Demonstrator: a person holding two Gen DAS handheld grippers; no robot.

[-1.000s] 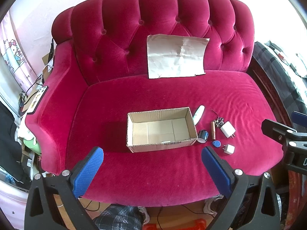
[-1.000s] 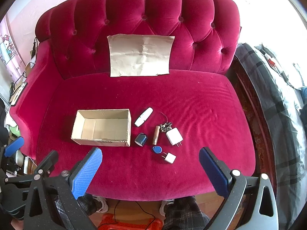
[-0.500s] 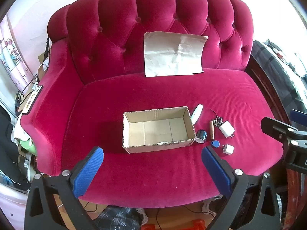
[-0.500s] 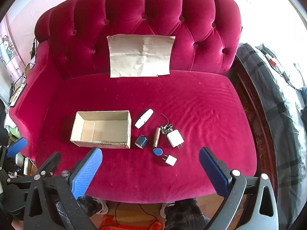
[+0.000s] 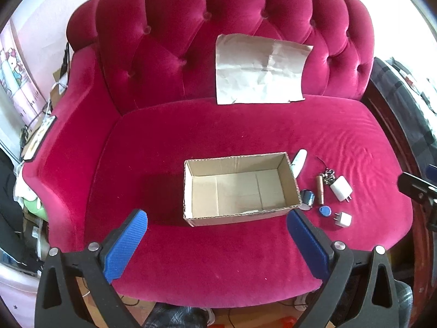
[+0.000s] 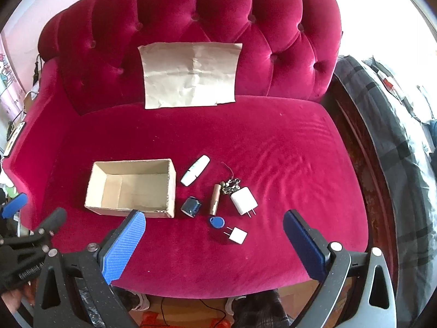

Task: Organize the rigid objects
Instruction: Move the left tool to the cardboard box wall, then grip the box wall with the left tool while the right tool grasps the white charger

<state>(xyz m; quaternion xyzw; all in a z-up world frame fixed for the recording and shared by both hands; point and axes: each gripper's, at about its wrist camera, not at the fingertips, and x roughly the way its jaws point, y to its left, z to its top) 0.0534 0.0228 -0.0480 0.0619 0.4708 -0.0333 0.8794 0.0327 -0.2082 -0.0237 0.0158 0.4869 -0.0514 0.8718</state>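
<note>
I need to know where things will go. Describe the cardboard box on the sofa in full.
The cardboard box is a plain brown corrugated rectangle, open-topped, no flaps showing, and nothing inside it. It sits flat and upright on the red velvet sofa seat, left of the small items. The dark blue cylinder lies right by its right front corner; whether they touch is unclear.

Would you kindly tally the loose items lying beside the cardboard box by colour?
White: 3 (tube, large charger, small charger)
Blue: 2 (cup, tag)
Brown: 1 (cylinder)
Metallic: 1 (chain)
Total: 7
</note>
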